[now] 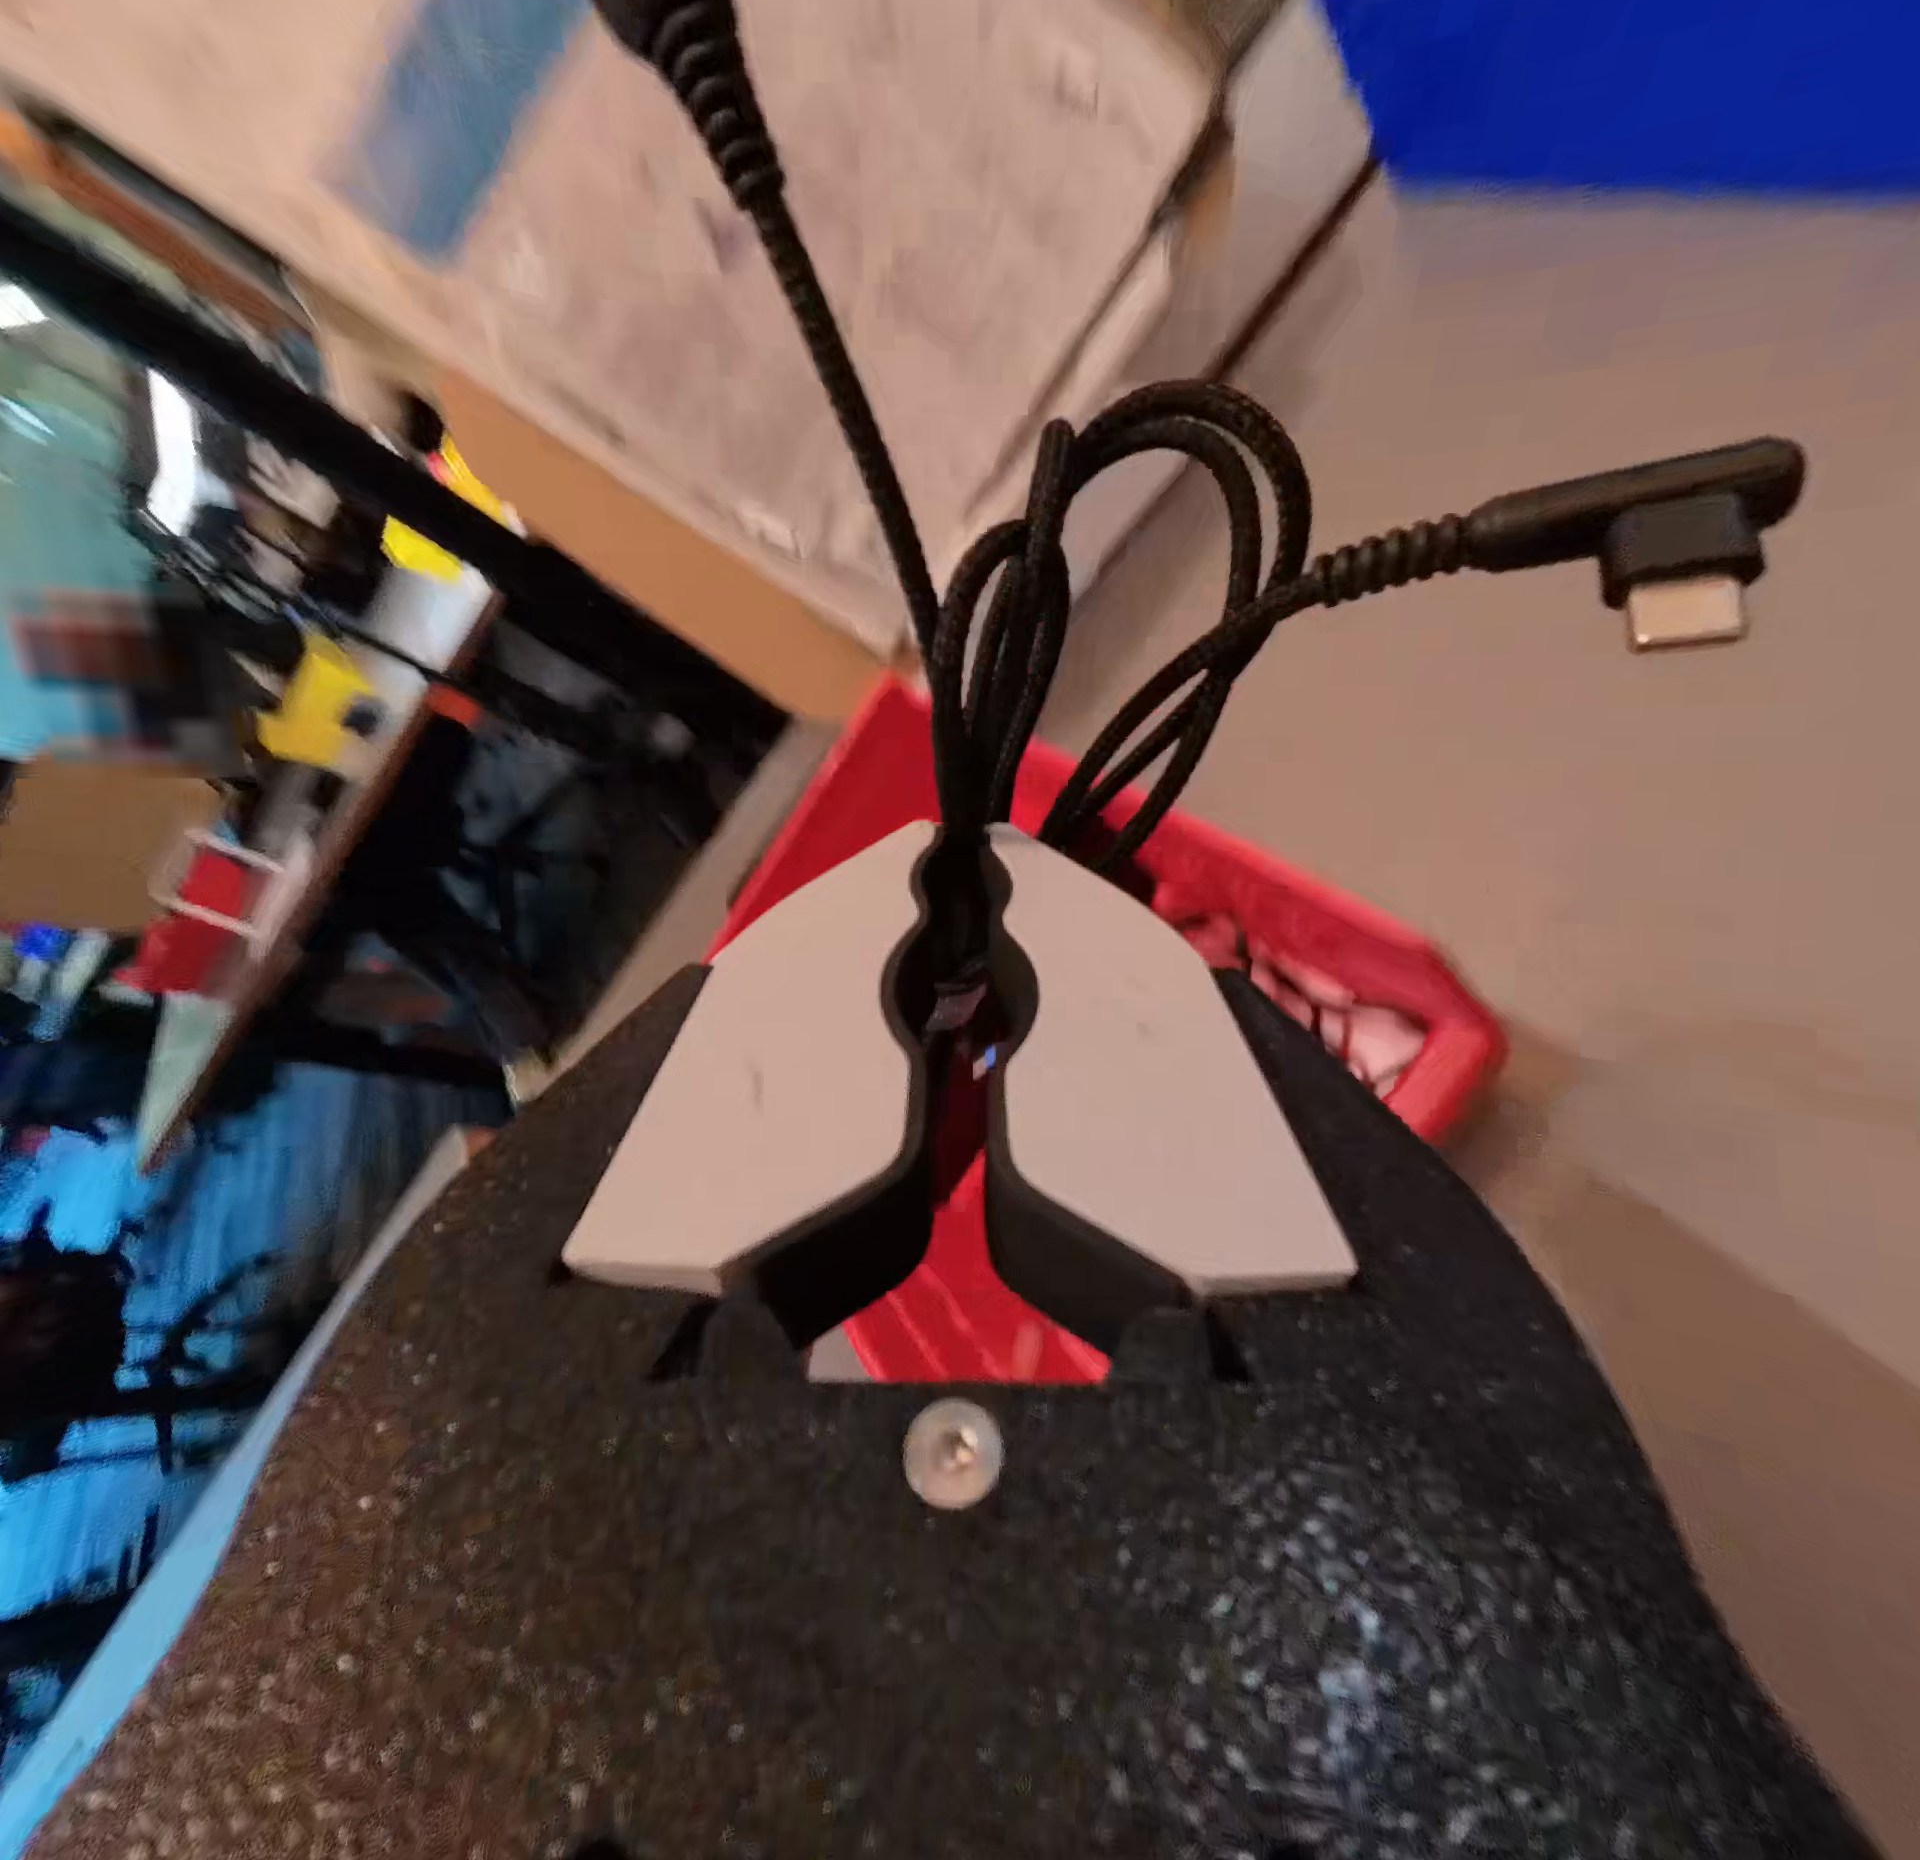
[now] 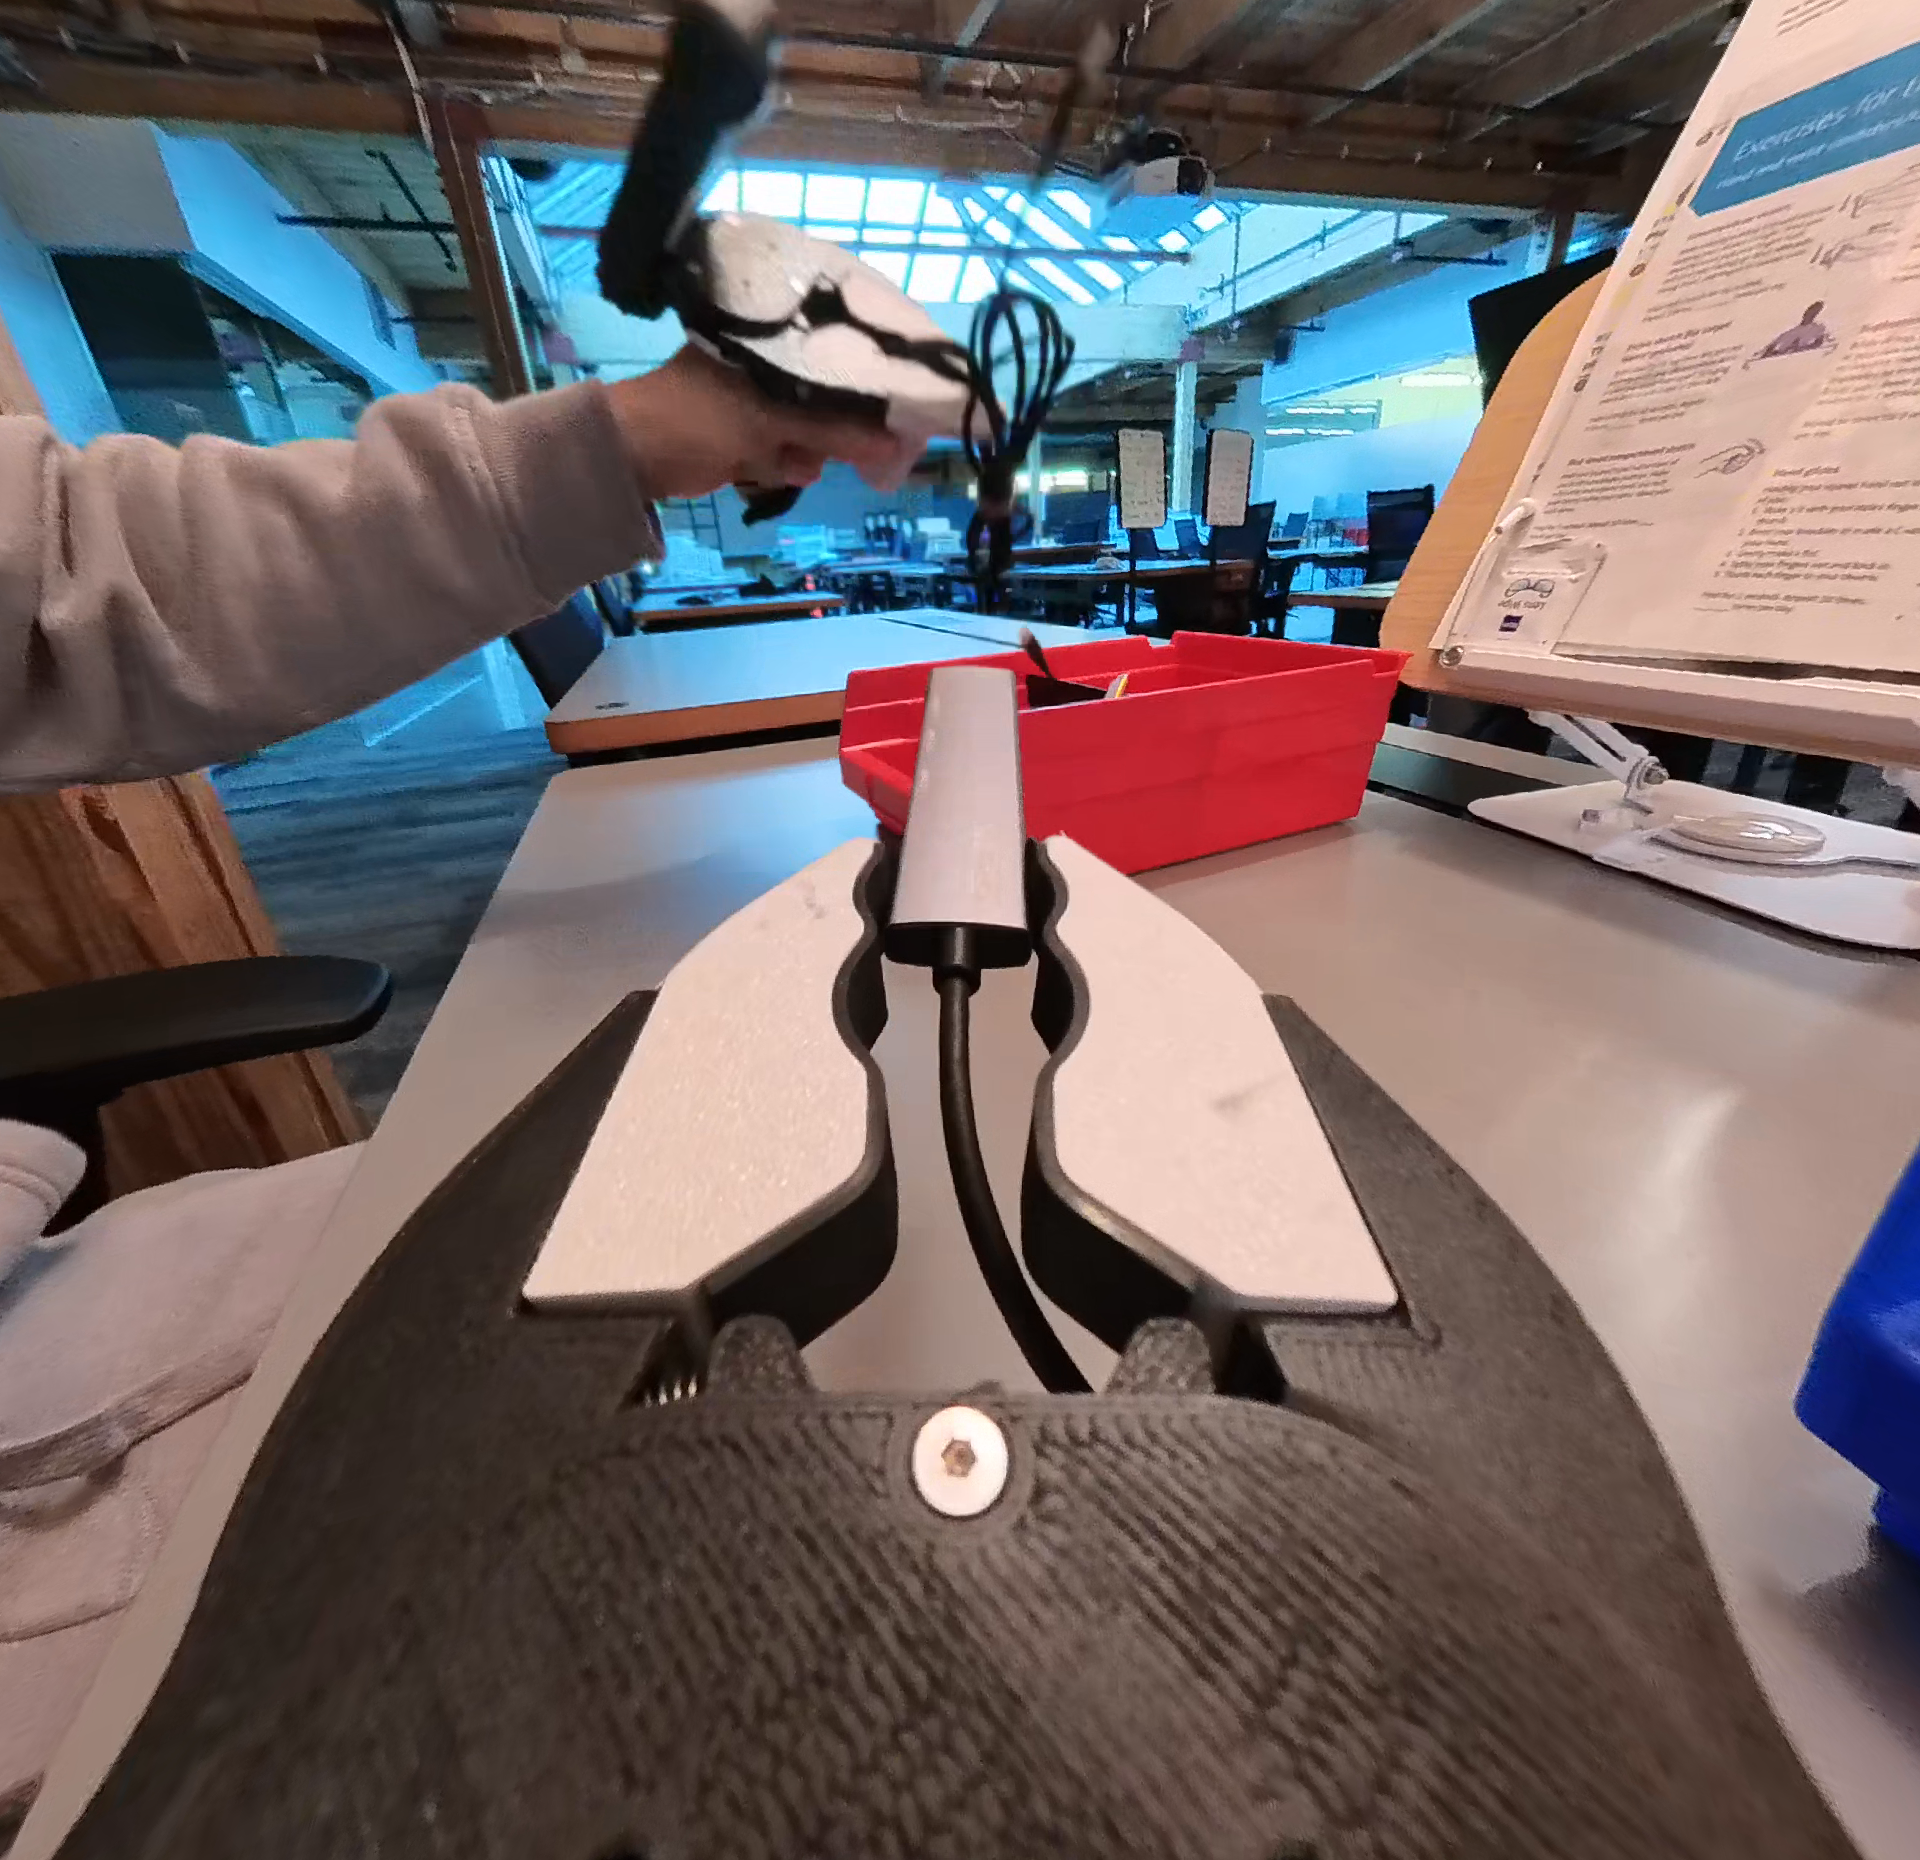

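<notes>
My left gripper (image 1: 961, 844) is shut on a bundled black braided cable (image 1: 1153, 522). Its loops and an angled plug (image 1: 1673, 553) stick out past the fingertips. It hangs in the air above the red bin (image 1: 1351, 958). In the right wrist view the left gripper (image 2: 935, 397) is raised high over the red bin (image 2: 1143, 750), and the cable (image 2: 1013, 397) dangles from it. My right gripper (image 2: 961, 854) is shut on a slim silver bar-shaped device (image 2: 961, 782) with a black end and a black cord (image 2: 977, 1166) that runs back between the fingers. It points at the red bin.
The grey table (image 2: 1455, 1083) bears the red bin at its far edge. A document stand with printed sheets (image 2: 1714, 356) stands at the right on a white base (image 2: 1714, 854). A blue bin (image 2: 1870, 1374) sits at the near right, also in the left wrist view (image 1: 1621, 54). A black chair armrest (image 2: 187, 1010) is at the left. My hands' fingertips stand some 30 centimetres from each other.
</notes>
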Tool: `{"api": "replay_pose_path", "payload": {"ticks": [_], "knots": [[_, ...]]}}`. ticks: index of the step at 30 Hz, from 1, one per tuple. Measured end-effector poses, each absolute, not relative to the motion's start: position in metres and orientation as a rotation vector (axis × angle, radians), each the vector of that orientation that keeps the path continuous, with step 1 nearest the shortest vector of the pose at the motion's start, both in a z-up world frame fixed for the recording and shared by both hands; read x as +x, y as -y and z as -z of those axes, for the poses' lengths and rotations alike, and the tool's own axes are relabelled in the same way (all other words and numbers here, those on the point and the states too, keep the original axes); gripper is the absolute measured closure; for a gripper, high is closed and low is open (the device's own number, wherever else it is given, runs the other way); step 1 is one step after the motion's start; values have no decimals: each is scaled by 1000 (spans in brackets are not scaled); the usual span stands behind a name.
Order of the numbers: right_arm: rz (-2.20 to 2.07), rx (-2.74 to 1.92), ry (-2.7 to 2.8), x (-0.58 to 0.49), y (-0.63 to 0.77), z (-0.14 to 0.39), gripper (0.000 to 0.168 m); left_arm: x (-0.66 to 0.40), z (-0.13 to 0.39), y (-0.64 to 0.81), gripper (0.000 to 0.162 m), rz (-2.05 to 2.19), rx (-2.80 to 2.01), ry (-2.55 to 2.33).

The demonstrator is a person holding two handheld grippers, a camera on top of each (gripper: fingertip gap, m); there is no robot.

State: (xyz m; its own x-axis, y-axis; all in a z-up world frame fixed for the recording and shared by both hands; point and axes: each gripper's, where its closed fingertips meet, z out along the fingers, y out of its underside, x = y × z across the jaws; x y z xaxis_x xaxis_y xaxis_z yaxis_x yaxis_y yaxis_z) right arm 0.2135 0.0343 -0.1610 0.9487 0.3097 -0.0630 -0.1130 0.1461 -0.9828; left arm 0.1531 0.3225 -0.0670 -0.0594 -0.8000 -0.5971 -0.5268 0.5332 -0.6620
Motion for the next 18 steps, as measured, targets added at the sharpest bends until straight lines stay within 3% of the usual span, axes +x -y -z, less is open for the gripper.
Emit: {"api": "replay_pose_path", "payload": {"ticks": [1, 6, 12, 18], "knots": [[-307, -1383, 164, 214, -33, 160, 144, 156, 52, -305, 158, 359, -1060, -1683], [-243, -1314, 49, 242, -20, 153, 144, 182, 51, -209, 158, 527, -847, -1522], [-113, -1284, -48, 278, 9, 150, 144, 230, 152, -147, 158, 349, -657, -1524], [-82, -1267, -61, 286, 17, 149, 144, 249, 244, -116, 159, 339, -639, -1967]]}}
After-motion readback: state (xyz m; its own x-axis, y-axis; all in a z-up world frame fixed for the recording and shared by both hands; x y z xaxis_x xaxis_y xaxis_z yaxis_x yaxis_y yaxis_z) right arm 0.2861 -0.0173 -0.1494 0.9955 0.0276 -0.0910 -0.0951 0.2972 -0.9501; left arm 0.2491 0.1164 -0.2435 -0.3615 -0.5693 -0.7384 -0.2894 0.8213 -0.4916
